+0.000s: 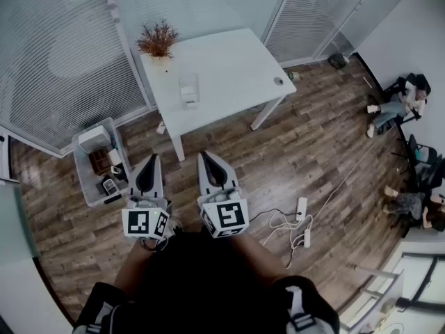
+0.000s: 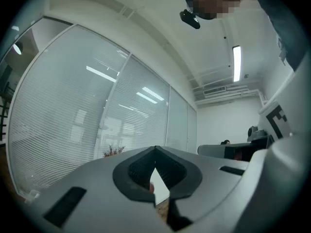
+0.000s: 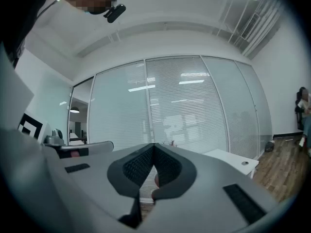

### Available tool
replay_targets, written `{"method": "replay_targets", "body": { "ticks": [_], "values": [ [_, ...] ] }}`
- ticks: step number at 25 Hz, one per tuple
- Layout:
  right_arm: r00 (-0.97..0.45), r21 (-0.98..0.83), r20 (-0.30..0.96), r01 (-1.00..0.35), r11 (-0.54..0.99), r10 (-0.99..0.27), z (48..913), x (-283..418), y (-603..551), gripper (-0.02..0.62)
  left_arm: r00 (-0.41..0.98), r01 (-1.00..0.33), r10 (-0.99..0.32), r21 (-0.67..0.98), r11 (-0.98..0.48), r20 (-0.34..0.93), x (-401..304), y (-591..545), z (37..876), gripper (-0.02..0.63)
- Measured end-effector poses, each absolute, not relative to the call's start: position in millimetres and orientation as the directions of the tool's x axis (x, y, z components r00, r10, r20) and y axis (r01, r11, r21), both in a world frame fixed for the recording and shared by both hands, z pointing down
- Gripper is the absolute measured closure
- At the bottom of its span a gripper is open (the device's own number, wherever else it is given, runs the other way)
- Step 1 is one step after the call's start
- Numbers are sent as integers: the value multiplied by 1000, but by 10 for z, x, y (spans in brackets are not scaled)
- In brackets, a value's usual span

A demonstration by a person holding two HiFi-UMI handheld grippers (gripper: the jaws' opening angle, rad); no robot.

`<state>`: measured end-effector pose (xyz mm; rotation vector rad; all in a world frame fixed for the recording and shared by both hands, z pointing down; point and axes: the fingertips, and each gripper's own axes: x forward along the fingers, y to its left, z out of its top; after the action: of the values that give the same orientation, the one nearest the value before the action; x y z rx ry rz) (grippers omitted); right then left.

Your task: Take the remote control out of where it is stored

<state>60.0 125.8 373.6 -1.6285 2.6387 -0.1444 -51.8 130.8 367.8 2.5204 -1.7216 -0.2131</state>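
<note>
I cannot make out the remote control in any view. A small clear holder stands on the white table, and what it holds is too small to tell. On the floor to the left sits a clear storage bin with several small items, one of them dark. My left gripper and right gripper are held level side by side, just short of the table's near edge. Both are shut with nothing between their jaws. In the gripper views the left gripper and right gripper face glass walls with blinds.
A potted dry plant stands at the table's far left corner. A power strip with white cables lies on the wood floor to the right. People sit at the far right. Glass partitions with blinds close off the back.
</note>
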Motion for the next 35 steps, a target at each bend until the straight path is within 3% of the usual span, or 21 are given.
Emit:
{"method": "replay_targets", "body": {
  "ticks": [12,35],
  "values": [
    [-443,-111,-31,-889,444,-896,3737,491,1247,595,390,-912,-918,111,-396,-71,-425,1263,3714,600],
    [-494,-162,-37,-855,493,-868,3788,1042,1067,595,290,-952,-957,91,-292,-34,-51,1199,3843,600]
  ]
}}
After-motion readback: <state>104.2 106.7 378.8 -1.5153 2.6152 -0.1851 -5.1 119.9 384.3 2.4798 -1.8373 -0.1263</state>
